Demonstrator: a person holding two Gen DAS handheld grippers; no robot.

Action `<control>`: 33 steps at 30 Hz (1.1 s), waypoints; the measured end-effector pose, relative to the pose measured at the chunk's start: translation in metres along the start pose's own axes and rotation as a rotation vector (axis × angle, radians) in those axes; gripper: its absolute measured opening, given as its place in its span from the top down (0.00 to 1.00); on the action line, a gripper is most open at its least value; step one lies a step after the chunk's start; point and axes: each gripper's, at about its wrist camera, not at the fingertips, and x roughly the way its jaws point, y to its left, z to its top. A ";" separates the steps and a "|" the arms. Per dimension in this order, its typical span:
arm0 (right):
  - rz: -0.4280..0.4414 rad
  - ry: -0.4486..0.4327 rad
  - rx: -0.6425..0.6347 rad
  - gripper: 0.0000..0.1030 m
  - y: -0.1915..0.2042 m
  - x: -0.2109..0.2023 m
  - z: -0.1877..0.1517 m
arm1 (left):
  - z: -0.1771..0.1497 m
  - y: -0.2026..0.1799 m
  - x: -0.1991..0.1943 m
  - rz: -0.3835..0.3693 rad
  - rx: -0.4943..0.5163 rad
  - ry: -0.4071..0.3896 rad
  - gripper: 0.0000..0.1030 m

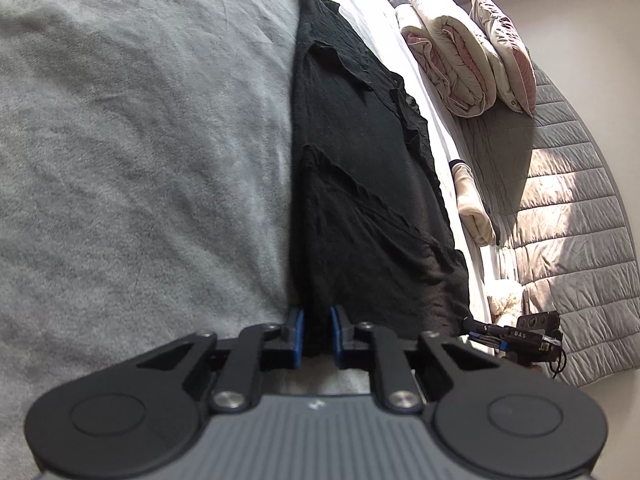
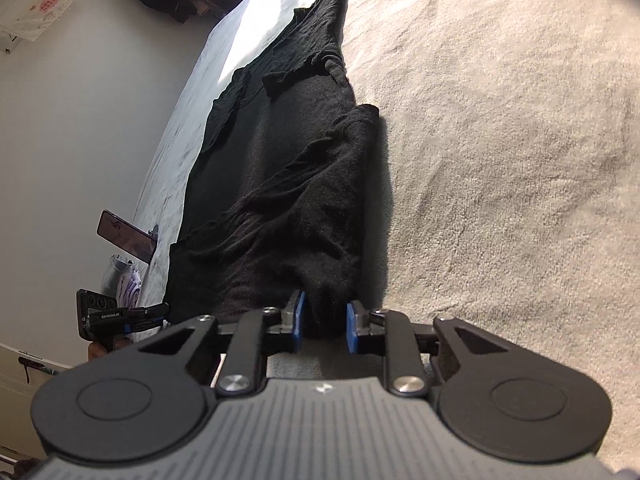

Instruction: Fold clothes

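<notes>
A black knit garment [image 1: 360, 184] lies on a grey blanket [image 1: 140, 140], running toward twelve o'clock from both tongs. My left gripper [image 1: 317, 336] and right gripper [image 2: 323, 320] each pinch a bunched edge, pads nearly together. The garment looks soft, light and floppy, so I judge corners or hems the best holds.

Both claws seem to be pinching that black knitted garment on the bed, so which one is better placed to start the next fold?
Probably neither alone. The left gripper and right gripper each clamp an edge of the black knitted garment, so they likely move together. If forced, right: it holds a thicker bunch.
</notes>
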 end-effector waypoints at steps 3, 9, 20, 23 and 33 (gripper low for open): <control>0.021 0.002 -0.001 0.87 0.002 -0.002 -0.001 | -0.001 -0.004 0.001 -0.031 0.033 0.007 0.95; 0.100 -0.043 0.027 0.90 0.003 -0.007 0.001 | 0.001 -0.003 -0.005 -0.148 0.006 -0.040 0.96; 0.298 -0.260 0.107 0.91 0.014 -0.023 0.025 | 0.021 -0.005 -0.013 -0.361 -0.130 -0.254 0.96; 0.324 -0.296 0.148 0.91 0.016 -0.016 0.039 | 0.029 -0.006 -0.012 -0.415 -0.177 -0.309 0.96; 0.341 -0.395 0.262 0.91 0.010 0.012 0.093 | 0.082 0.004 0.017 -0.497 -0.366 -0.381 0.96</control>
